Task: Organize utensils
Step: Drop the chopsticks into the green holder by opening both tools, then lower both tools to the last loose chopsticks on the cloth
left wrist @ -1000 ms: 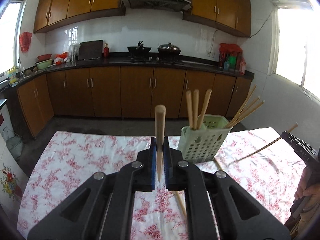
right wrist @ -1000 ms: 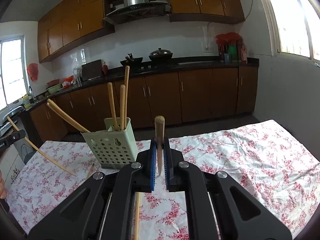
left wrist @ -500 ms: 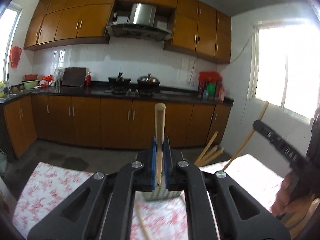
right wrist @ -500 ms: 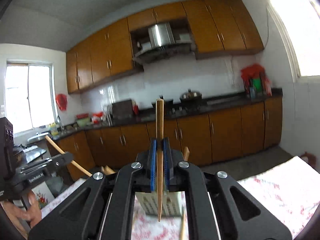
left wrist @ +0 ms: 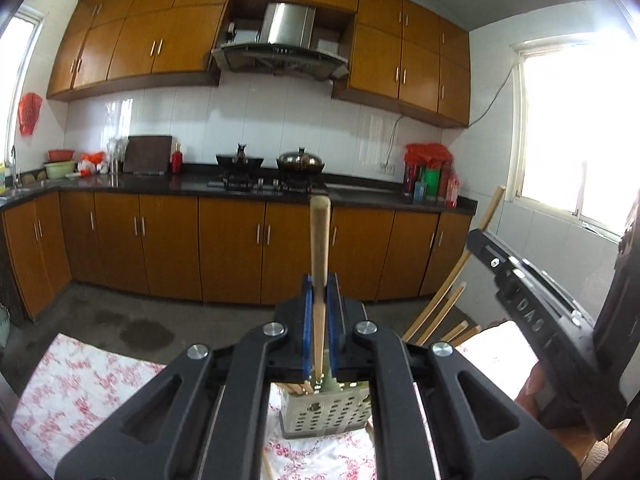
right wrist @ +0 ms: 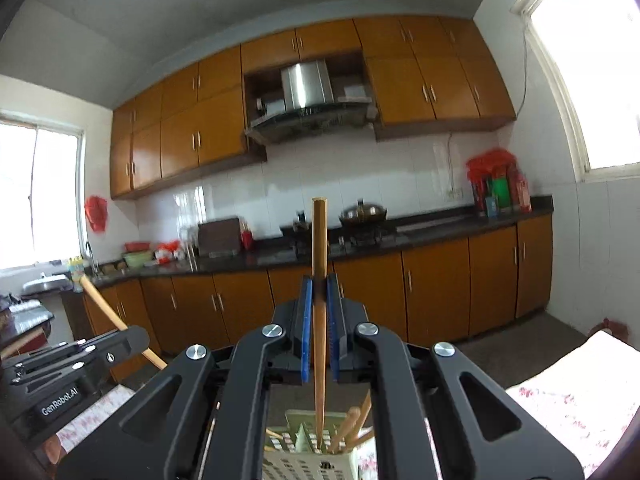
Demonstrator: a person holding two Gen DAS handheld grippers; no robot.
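My left gripper (left wrist: 319,292) is shut on an upright wooden chopstick (left wrist: 320,240). Its lower tip is at the rim of the pale green perforated utensil holder (left wrist: 324,414), seen under the fingers. My right gripper (right wrist: 319,292) is shut on another upright chopstick (right wrist: 319,272), whose tip reaches into the same holder (right wrist: 304,460) directly below. Several chopsticks (right wrist: 352,424) stand in the holder, and some lean out to its right (left wrist: 436,320). Each gripper shows in the other's view, the right one (left wrist: 532,304) close on the right, the left one (right wrist: 76,368) at the lower left.
The table carries a white cloth with red flowers (left wrist: 80,380). A loose chopstick (left wrist: 267,466) lies on it near the holder. Kitchen cabinets and a black counter (left wrist: 240,188) run along the back wall, with bare floor between.
Both grippers rose and moved over the holder, tilting upward. The holder dropped from mid-frame to under the fingers in both views. The chopstick tips came down to its opening.
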